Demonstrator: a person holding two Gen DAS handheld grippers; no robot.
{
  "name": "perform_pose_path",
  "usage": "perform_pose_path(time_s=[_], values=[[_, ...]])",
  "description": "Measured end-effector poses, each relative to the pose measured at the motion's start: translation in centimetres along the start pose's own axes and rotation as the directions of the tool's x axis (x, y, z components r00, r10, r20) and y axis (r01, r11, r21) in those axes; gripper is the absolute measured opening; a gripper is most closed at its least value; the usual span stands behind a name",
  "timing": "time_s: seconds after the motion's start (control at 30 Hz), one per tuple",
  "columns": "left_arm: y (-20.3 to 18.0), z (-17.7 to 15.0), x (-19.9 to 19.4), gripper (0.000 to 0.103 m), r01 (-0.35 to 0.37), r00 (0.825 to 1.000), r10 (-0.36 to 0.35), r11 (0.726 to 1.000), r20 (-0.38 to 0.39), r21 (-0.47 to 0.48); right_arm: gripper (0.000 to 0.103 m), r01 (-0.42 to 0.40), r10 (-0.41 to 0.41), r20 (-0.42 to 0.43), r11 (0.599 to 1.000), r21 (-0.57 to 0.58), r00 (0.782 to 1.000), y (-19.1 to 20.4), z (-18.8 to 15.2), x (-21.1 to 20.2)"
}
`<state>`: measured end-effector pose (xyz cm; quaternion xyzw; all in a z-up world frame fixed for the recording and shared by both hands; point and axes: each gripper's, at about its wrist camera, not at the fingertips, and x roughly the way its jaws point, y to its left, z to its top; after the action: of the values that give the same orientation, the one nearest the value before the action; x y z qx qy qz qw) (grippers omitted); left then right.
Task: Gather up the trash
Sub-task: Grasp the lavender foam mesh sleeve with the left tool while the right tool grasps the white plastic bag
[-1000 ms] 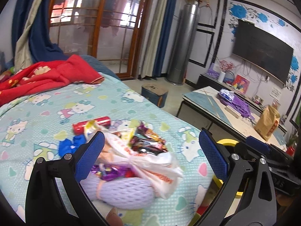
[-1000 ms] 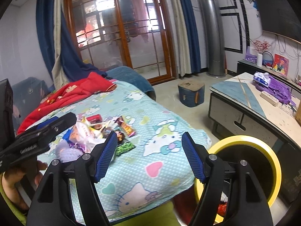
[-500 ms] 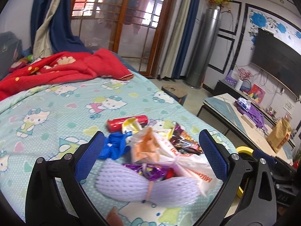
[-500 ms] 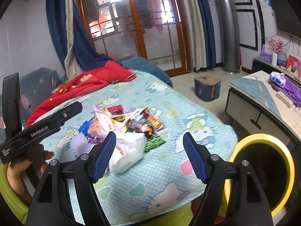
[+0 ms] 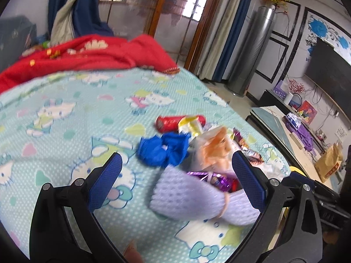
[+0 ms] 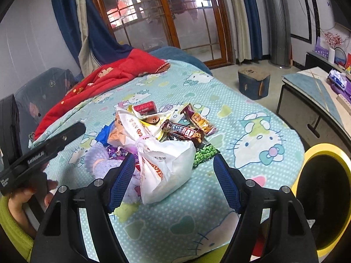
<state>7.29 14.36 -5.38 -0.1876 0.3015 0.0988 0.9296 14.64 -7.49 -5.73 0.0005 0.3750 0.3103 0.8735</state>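
Right wrist view: bed (image 6: 252, 131) with cartoon-cat sheet, yellow-rimmed bin (image 6: 316, 153) beside it. Trash pile (image 6: 158, 131) mid-bed. Right gripper (image 6: 173, 182) released, white bag (image 6: 169, 164) between fingers. Left gripper (image 5: 175, 184) released over lilac foam net (image 5: 188, 195).

Home living room: cartoon bedsheet (image 6: 252, 135), wall television (image 5: 329, 70), curtained glass doors (image 6: 166, 15).

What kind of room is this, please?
Probably a living room at home, with a bed or sofa bed in it: a cartoon-cat sheet under a red blanket, a wall television, and a low table.
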Motion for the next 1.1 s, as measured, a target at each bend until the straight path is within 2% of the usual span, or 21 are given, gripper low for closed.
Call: perform_pose_path(time_s=[0.07, 0.3, 0.73, 0.8, 0.87, 1.03, 1.1], values=[[0.6, -0.4, 0.3, 0.092, 0.022, 0.999, -0.023, 1.000, -0.024, -0.022, 0.071, -0.002, 0.002, -0.010, 1.000, 0.016, 1.000, -0.2, 0.0, 0.5], [1.5, -2.0, 1.8, 0.092, 0.080, 0.991, -0.087, 0.994, -0.104, -0.078, 0.058, -0.026, 0.028, -0.040, 0.999, 0.032, 0.999, -0.2, -0.4, 1.4], [0.7, -2.5, 2.2, 0.092, 0.089, 0.986, -0.097, 0.994, -0.135, -0.062, 0.042, -0.041, 0.044, -0.090, 0.999, 0.031, 0.995, -0.3, -1.6, 2.2], [0.5, -2.6, 2.1, 0.085, 0.091, 0.985, -0.098, 0.994, -0.139, -0.058, 0.039, -0.041, 0.044, -0.091, 0.999, 0.030, 0.995, -0.3, -1.7, 2.2], [0.4, -2.7, 2.0, 0.075, 0.086, 0.985, -0.094, 0.994, -0.144, -0.060, 0.038, -0.043, 0.045, -0.094, 0.999, 0.023, 0.995, -0.2, -1.8, 2.2], [0.5, -2.8, 1.7, 0.060, 0.086, 0.985, -0.094, 0.994, -0.143, -0.063, 0.034, -0.039, 0.039, -0.093, 0.999, 0.000, 0.995, 0.0, -2.2, 2.0], [0.3, -2.7, 1.7, 0.054, 0.091, 0.984, -0.099, 0.994, -0.146, -0.057, 0.029, -0.035, 0.035, -0.092, 0.999, -0.004, 0.995, 0.0, -2.2, 1.9]])
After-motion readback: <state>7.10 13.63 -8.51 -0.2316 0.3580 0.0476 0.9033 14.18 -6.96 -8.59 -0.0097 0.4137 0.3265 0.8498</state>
